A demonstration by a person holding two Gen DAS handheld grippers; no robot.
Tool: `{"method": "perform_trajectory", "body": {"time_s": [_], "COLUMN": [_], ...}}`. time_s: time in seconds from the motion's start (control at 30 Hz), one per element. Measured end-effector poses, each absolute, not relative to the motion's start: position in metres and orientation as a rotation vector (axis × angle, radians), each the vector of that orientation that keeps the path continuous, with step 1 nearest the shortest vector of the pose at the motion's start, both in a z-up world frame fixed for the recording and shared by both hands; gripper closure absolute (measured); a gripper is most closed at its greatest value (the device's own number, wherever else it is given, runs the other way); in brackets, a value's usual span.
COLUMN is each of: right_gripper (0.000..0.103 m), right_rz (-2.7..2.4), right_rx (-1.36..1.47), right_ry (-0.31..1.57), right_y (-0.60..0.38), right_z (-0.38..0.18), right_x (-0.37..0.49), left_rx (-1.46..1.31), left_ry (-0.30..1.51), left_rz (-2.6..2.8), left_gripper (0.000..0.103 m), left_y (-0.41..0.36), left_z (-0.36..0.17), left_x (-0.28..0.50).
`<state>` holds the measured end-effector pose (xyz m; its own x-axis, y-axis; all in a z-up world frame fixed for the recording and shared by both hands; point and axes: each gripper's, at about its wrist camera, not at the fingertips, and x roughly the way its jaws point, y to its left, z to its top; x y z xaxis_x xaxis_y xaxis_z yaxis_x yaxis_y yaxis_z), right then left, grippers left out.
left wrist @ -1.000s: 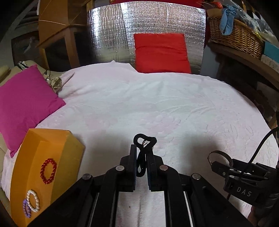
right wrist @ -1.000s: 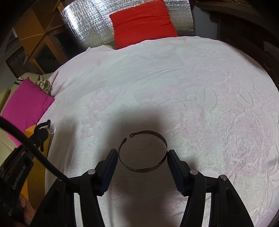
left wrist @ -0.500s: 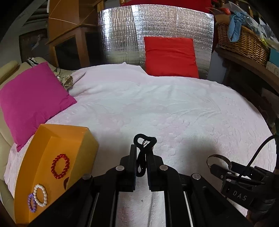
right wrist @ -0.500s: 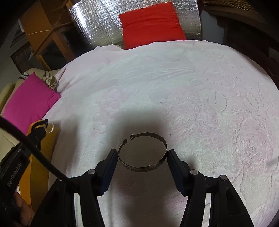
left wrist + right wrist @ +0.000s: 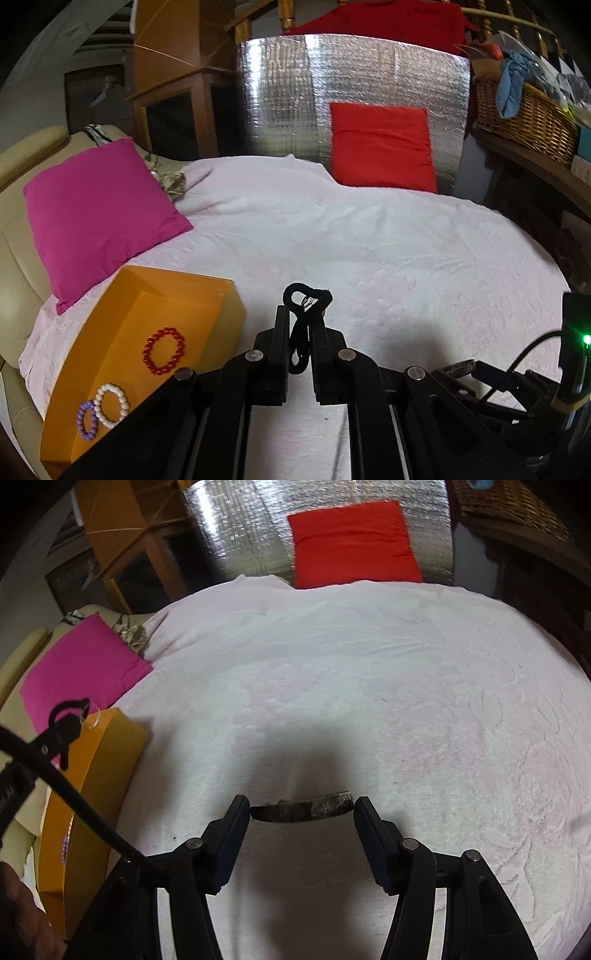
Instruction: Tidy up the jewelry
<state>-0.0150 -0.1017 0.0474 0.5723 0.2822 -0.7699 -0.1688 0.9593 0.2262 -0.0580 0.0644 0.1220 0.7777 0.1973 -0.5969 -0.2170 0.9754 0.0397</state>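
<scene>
Over the bed, with its pale pink bedspread, I have both claws raised and loaded. My left claw is nearly closed, pinching a black cord loop that sticks up past its fingertips; from the right wrist view a small clear ring hangs off that cord. My right claw is clamped across a dark metal bangle, one finger at each end, and I see the bangle nearly edge-on, held above its shadow on the bedspread.

To my left, an open orange box sits on the bed near its edge, just beside the left claw. Inside it lie a red bead bracelet, a white bead bracelet and a purple bead bracelet; the white and purple ones touch, the red one lies apart from them.

A magenta pillow rests beyond the box, a red pillow leans on a silver foil panel at the far end, and a wicker basket stands on a shelf to the right
</scene>
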Motion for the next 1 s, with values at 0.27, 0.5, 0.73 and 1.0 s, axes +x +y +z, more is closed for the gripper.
{"method": "perform_trajectory", "body": {"time_s": [0.27,0.5,0.73,1.0], "right_gripper": [0.041,0.065,0.07,0.061], "right_rz": [0.294,0.321,0.342,0.281], "right_rx": [0.077,0.108,0.112,0.254], "right_ry": [0.865,0.82,0.833,0.93], "right_y": [-0.081,-0.071,-0.071,-0.129], "right_z": [0.053,0.059,0.064,0.05], "right_x": [-0.023,-0.024,-0.015,0.011], "left_rx": [-0.063,-0.083,-0.109,-0.117], "left_ry": [0.621,0.608,0.639,0.634], "left_rz": [0.283,0.32,0.347,0.293], "left_gripper": [0.092,0.092,0.092,0.092], "left_y": [0.091,0.109,0.128,0.125], "left_z": [0.129,0.133,0.124,0.124], "left_x": [-0.064,-0.072,-0.074,-0.071]}}
